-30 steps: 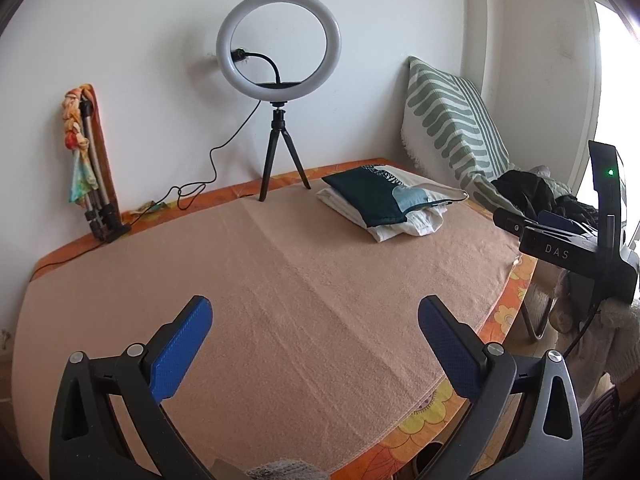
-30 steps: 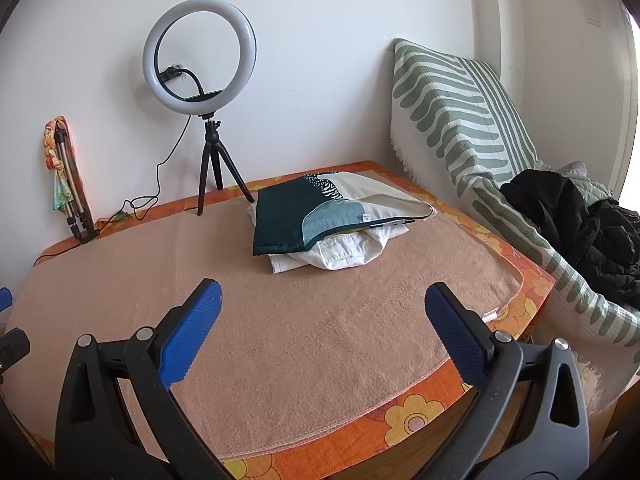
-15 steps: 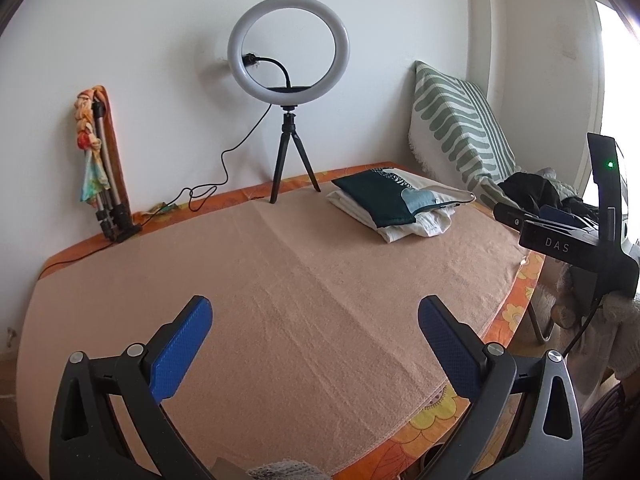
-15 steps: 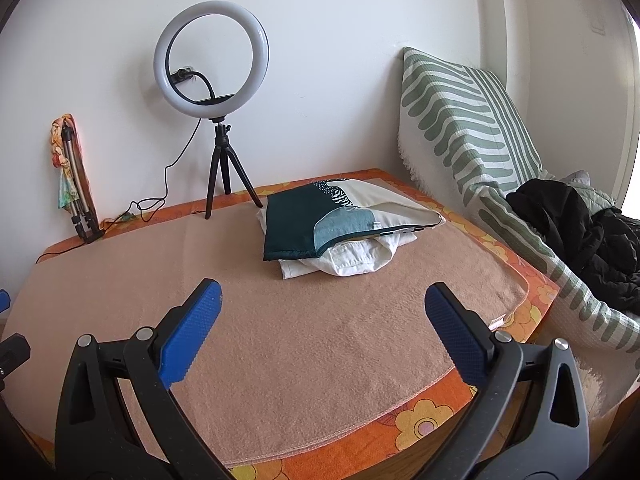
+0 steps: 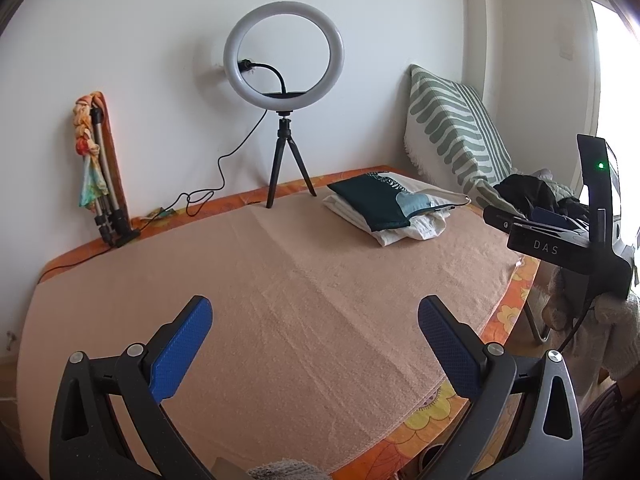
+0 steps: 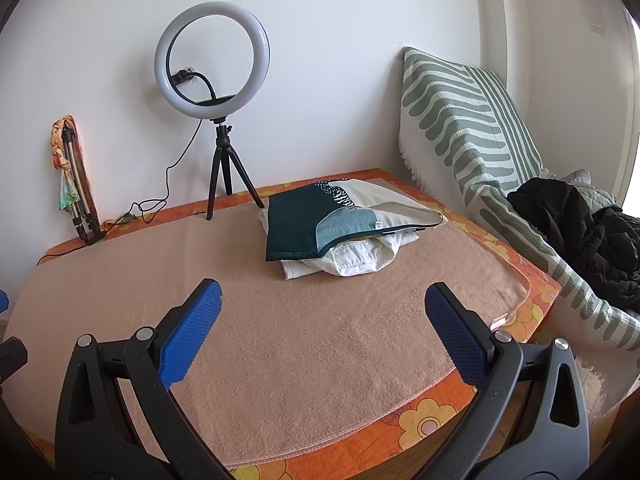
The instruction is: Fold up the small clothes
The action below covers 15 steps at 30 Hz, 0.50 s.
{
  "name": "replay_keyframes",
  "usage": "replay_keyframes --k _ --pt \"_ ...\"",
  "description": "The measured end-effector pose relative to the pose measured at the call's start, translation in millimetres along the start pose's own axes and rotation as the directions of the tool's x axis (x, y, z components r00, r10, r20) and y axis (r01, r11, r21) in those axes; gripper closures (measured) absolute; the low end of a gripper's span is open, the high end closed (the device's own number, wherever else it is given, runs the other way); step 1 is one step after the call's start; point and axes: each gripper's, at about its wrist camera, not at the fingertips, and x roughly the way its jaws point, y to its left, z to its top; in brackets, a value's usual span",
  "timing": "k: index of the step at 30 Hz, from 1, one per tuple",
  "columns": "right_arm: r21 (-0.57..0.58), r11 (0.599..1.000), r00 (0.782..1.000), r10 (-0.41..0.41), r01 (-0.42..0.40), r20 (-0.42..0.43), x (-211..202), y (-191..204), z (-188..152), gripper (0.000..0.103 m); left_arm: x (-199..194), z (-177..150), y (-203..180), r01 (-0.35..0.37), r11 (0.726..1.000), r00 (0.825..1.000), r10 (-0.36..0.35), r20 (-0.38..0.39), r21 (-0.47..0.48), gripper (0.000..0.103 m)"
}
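A stack of folded clothes [image 6: 344, 232], dark green over white, is seen lying at the far right of the peach blanket [image 6: 280, 340] near the ring light [image 6: 212, 56]. The left gripper [image 5: 314, 336] and right gripper [image 6: 322, 320] are held above the blanket, fingers spread wide apart, nothing clamped.

White garment [image 6: 352, 258] mostly hidden under pillowcase [image 6: 320, 224].
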Motion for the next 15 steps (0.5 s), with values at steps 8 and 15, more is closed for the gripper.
replay_keyframes --k 8,15 --pt "-0.007 1.0 1.0 0.0 0.0 0.004 -2.1 3.2 -0.4 0.0 -2.9 0.9 -2.3 0.005 1.0 1.0 -0.005 0.008 0.001 0.001" --pt "-0.004 1.0 1.0 0.001 -0.001 0.003 -2.3 3.9 -0.7 0.0 -4.0 1.6 -2.8 0.004 1.0 1.0 -0.004 0.012 0.001 0.001"
